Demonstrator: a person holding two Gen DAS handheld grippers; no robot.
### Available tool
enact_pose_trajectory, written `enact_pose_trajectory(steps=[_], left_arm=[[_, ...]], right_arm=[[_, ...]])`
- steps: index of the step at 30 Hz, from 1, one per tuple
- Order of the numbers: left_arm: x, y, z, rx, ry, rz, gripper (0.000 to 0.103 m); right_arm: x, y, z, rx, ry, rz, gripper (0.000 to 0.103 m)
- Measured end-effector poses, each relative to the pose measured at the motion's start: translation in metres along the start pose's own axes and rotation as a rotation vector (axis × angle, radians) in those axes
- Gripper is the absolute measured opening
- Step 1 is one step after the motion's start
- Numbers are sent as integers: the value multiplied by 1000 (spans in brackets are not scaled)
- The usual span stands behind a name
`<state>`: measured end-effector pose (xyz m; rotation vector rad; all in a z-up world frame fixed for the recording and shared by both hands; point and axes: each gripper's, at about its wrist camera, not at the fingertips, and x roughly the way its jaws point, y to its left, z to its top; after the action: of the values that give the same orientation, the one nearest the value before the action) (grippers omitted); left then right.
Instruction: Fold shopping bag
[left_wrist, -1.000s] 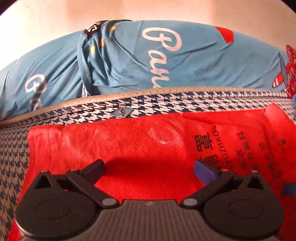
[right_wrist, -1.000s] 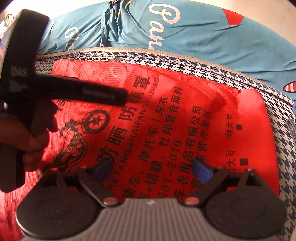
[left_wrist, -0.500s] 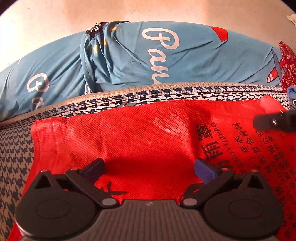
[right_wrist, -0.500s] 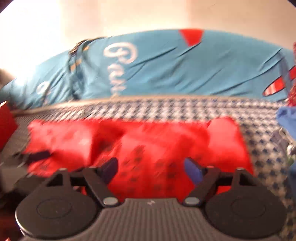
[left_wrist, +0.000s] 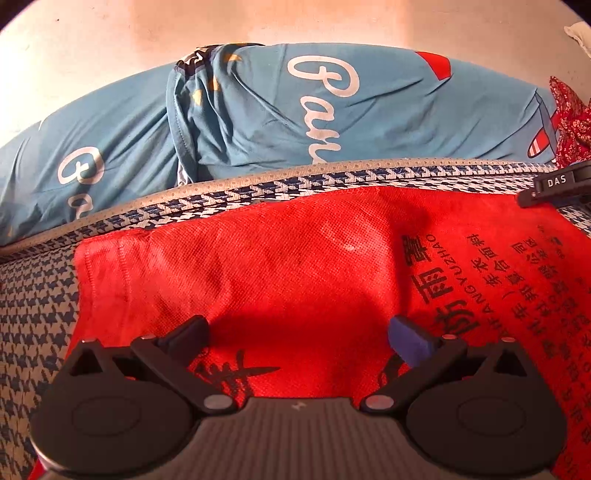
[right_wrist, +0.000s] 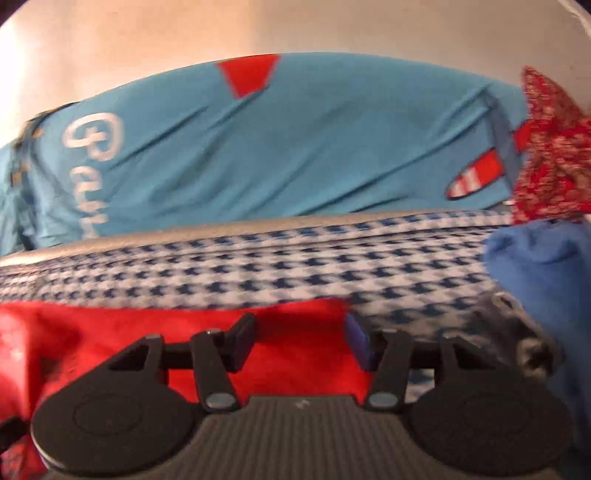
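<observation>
Scene: a red shopping bag (left_wrist: 295, 266) lies spread flat on a blue-and-white houndstooth surface (left_wrist: 33, 295), with a light-blue printed cloth (left_wrist: 240, 122) bunched along the far edge and a red patterned cloth (right_wrist: 550, 147) at far right.
Left gripper: the left gripper (left_wrist: 297, 334) hangs low over the near-left part of the bag, fingers wide apart, nothing between them but the fabric beneath.
Right gripper: the right gripper (right_wrist: 297, 338) sits at the bag's far right corner, its jaws having just been closing to about half-wide; red fabric shows between the fingers, but motion blur hides whether the pads yet press on it.
Also in view: a blue object (right_wrist: 543, 280) at the right edge of the right wrist view, just beside the bag's corner.
Step in hand: seemingly the approach to take the bag's right edge, with no fold made yet.
Next move: likely needs the right fingers to pinch that corner firmly while the left secures its own side, so the thin fabric lifts over evenly instead of dragging or bunching.
</observation>
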<state>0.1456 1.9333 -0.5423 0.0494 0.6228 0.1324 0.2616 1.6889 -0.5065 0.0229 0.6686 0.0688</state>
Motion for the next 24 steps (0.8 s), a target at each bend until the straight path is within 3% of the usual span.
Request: enact_pose_trajectory(steps=[5, 9, 13, 14, 18, 19, 20, 24], left_arm=[[-1, -1, -1, 2, -9, 12, 103], [-1, 0, -1, -8, -12, 7, 103], [1, 1, 0, -8, -15, 8, 103], [1, 1, -1, -10, -16, 6, 103], [2, 1, -1, -13, -18, 2, 103], [3, 2, -1, -14, -17, -1, 103], [3, 3, -1, -17, -15, -4, 103], [0, 11, -5, -28, -11, 3, 103]], right_arm=[[-8, -11, 2, 72, -20, 86, 56], [-25, 16, 0, -48, -78, 83, 56], [-25, 45, -8, -120, -12, 274, 56], [-22, 52, -8, -138, 2, 286, 56], [-13, 75, -29, -259, -10, 225, 58], [-13, 76, -32, -270, -30, 218, 63], [-13, 76, -34, -265, -35, 209, 70], [-7, 64, -29, -206, -53, 167, 75]])
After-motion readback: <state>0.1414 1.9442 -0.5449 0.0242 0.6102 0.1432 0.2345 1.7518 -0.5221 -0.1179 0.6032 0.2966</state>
